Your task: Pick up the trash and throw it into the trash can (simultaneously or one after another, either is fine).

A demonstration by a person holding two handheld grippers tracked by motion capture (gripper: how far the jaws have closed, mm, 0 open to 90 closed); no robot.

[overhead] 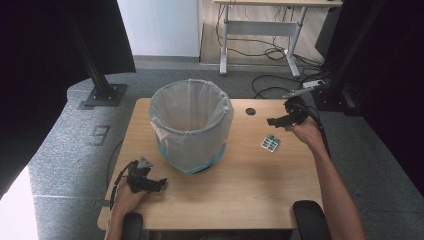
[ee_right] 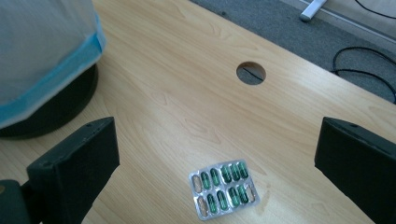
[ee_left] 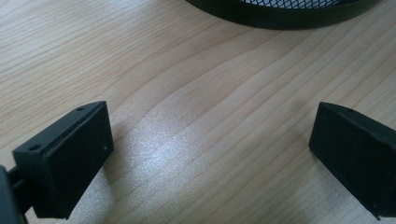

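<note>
So this looks like the approach step of a tidy-up: the right gripper (overhead: 278, 121) hangs above the far right side of the wooden table (overhead: 240, 180) with its jaws spread wide and nothing between them, aimed down at a blister pack of pills (ee_right: 224, 188) that lies flat on the wood, just right of the lined waste bin (overhead: 191, 125) and a bit nearer than the round cable hole (ee_right: 251, 73). My guess is the pack is headed for that bin, since it's the only loose thing around. The left gripper (overhead: 156, 185) sits low at the near left corner, jaws also wide apart and empty, with just the bin's black base (ee_left: 280, 11) ahead of it. Next move, I'd say: drop the right gripper straight down until the jaws straddle the pack, then close on its edges; it's thin and flat, so getting a jaw under it could be fiddly. As for writing, there's none I can read on the pack, just green and pale capsules, some pockets maybe empty. On the grey floor left of the table there's a mark (overhead: 100, 135) that reads like a 9
</note>
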